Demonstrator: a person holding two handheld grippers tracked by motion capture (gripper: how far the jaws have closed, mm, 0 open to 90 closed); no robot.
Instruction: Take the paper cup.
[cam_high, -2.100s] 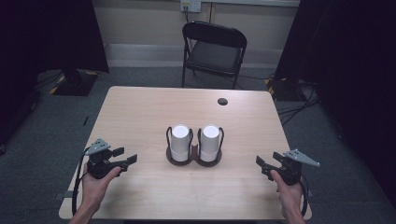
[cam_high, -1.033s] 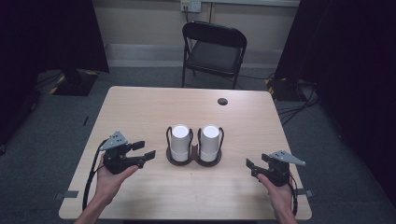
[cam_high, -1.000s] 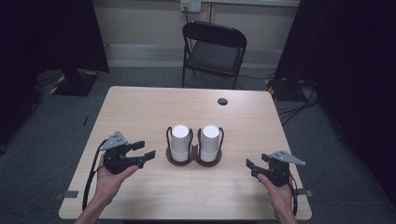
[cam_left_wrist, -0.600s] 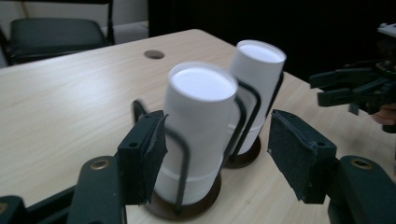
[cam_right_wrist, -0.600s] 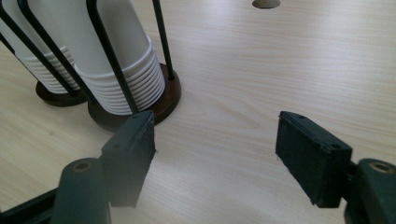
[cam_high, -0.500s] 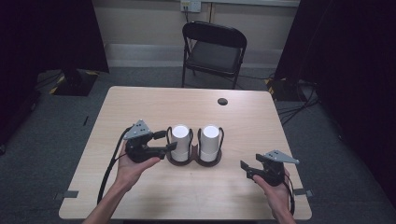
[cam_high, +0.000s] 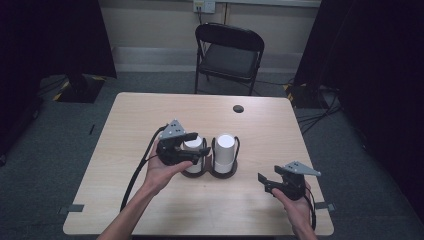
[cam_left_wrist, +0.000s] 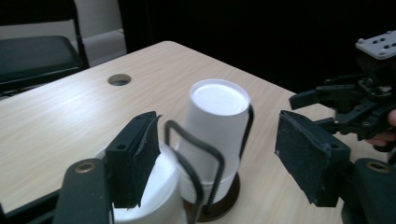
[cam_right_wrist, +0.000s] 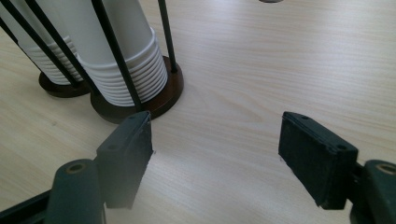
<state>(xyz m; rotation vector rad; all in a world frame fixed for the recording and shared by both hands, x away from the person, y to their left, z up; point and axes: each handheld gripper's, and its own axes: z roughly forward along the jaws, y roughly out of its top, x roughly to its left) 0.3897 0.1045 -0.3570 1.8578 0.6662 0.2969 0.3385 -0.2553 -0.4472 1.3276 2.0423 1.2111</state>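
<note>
Two stacks of upturned white paper cups stand in wire holders with dark round bases at the middle of the table. My left gripper (cam_high: 199, 146) is level with the top of the left stack (cam_high: 196, 165). Its jaws have just been opening and stand open either side of that top, pressing on nothing. In the left gripper view, the left gripper (cam_left_wrist: 219, 144) has one pad over the near stack (cam_left_wrist: 154, 196), with the far stack (cam_left_wrist: 217, 126) showing in the gap. My right gripper (cam_high: 265, 181) hovers near the front right, open over bare wood (cam_right_wrist: 215, 144).
The wooden table (cam_high: 125, 125) has a round cable hole (cam_high: 238, 108) near its far edge. A black folding chair (cam_high: 227, 50) stands behind it. The right gripper (cam_left_wrist: 359, 102) shows at the far right in the left gripper view. The cup stacks (cam_right_wrist: 121, 56) lie ahead-left of the right jaws.
My left gripper has travelled right from the table's left side to the left cup stack, rising a little, and its jaws have parted. The right gripper has barely shifted.
</note>
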